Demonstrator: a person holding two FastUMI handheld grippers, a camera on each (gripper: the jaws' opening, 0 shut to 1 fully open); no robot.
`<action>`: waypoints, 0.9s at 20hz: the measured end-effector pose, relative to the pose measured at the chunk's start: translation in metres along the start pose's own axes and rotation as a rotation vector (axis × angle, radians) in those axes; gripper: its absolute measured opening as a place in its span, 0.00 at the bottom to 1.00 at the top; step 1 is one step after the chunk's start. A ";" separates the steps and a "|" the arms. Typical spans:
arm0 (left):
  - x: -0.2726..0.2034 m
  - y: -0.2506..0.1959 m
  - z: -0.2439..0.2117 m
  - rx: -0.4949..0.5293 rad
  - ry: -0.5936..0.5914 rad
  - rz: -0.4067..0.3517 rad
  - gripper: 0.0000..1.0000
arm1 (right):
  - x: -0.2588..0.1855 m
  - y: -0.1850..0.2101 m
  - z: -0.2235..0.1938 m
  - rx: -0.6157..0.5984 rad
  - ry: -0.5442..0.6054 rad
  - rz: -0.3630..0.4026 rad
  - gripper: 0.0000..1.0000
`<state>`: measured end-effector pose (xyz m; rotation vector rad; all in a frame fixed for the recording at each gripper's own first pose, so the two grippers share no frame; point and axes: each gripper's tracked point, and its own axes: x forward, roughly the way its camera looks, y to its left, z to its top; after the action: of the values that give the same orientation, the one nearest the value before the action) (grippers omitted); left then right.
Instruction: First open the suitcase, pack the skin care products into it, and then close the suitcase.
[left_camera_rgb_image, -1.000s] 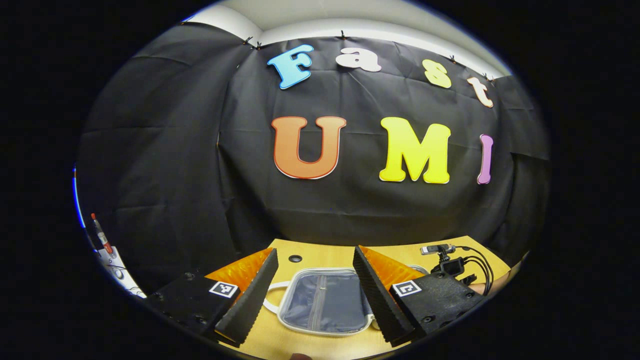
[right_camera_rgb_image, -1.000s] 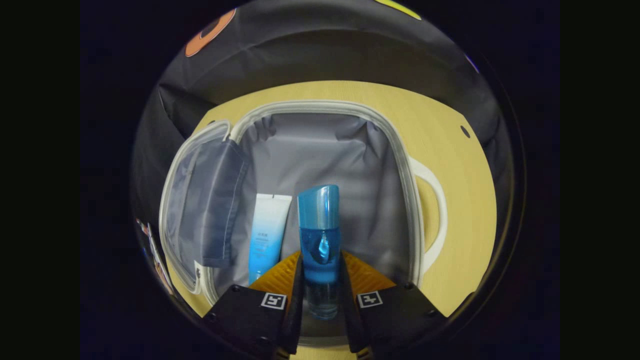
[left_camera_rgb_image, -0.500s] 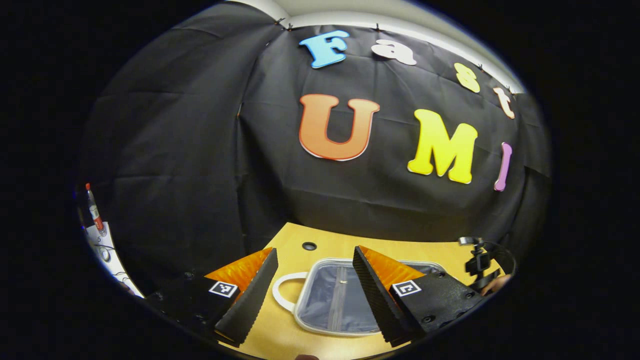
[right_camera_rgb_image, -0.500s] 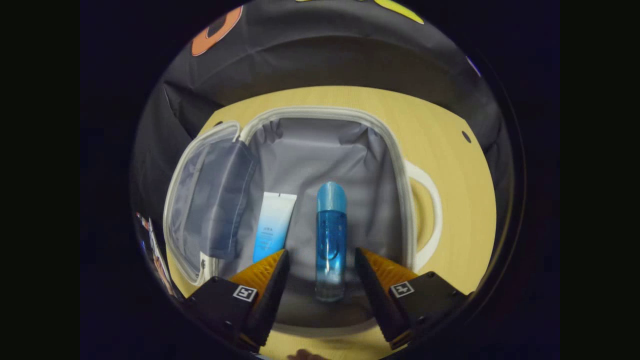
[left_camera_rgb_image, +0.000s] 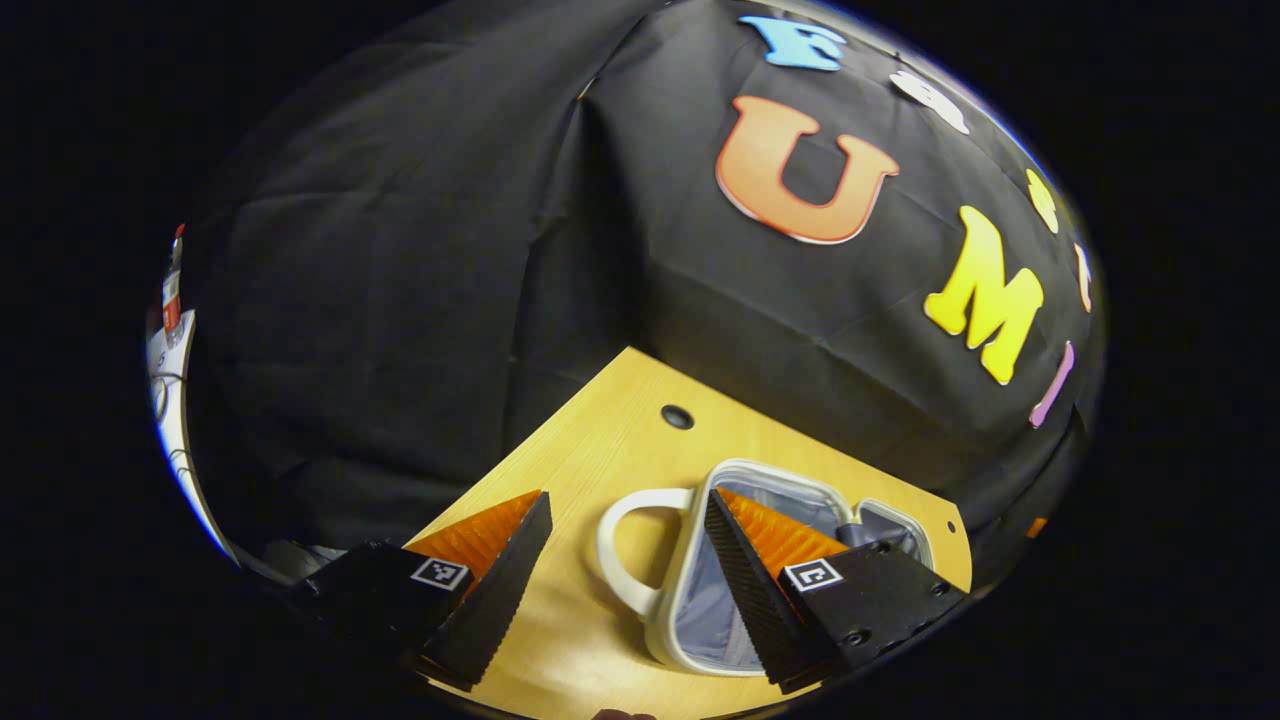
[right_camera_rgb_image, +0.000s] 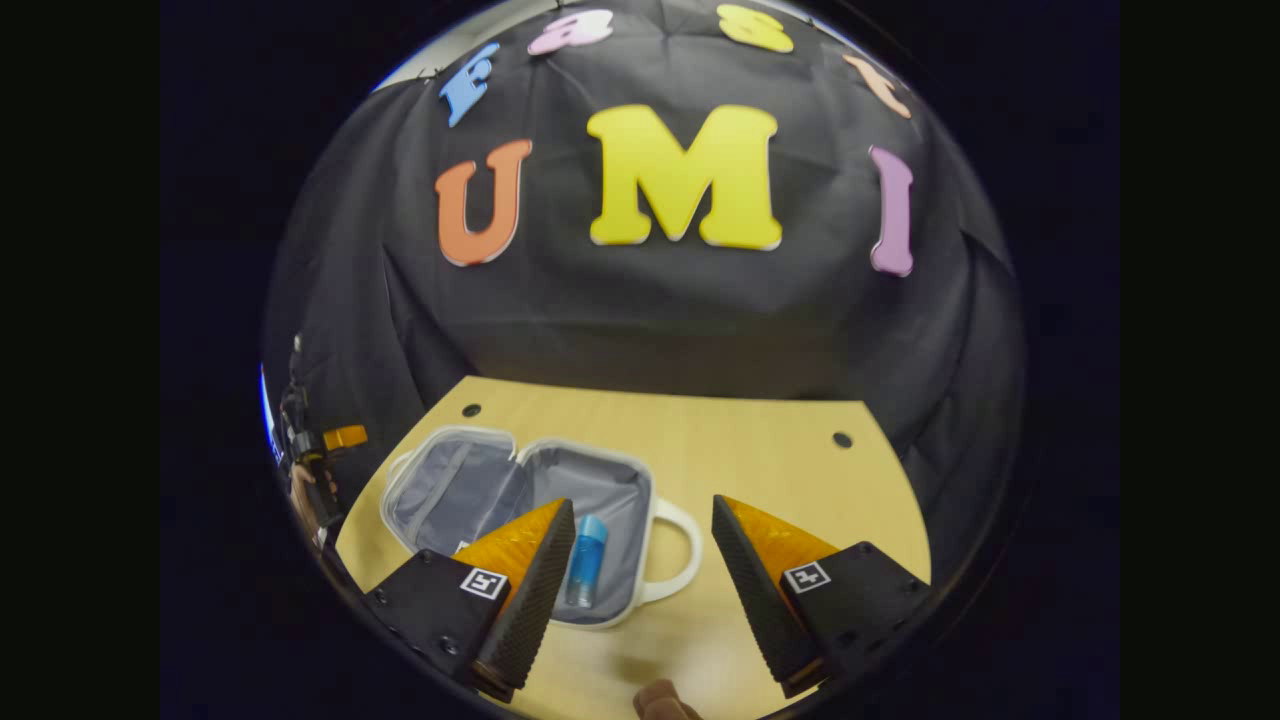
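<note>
Right claw (right_camera_rgb_image: 633, 590) is released and empty above the worktop (right_camera_rgb_image: 760, 450), left claw (left_camera_rgb_image: 625, 580) likewise spread by the handle (left_camera_rgb_image: 630, 560), so with the blue bottle (right_camera_rgb_image: 583, 570) lying inside the open suitcase (right_camera_rgb_image: 520, 500), swing the lid (right_camera_rgb_image: 445, 490) over squarely (watch the lining).

A light wooden tabletop (right_camera_rgb_image: 760, 450) stood against the booth's black cloth wall (right_camera_rgb_image: 660, 320). Two small dark round holes pierced it near its far edge, one at ten o'clock (right_camera_rgb_image: 471, 410), the other at two o'clock (right_camera_rgb_image: 843, 439), well apart.
</note>
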<state>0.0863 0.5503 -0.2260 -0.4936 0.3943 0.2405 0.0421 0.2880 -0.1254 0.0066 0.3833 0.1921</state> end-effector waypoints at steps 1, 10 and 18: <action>0.009 -0.001 -0.007 -0.044 0.024 -0.013 0.98 | -0.015 -0.016 0.007 -0.008 -0.025 -0.038 0.77; 0.048 -0.003 -0.046 -0.428 0.168 -0.139 0.74 | -0.126 -0.081 0.070 -0.082 -0.236 -0.212 0.80; 0.049 -0.006 -0.056 -0.450 0.189 -0.131 0.12 | -0.166 -0.111 0.082 -0.059 -0.306 -0.272 0.80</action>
<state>0.1151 0.5232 -0.2892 -0.9863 0.4922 0.1545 -0.0582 0.1498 0.0073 -0.0729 0.0709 -0.0673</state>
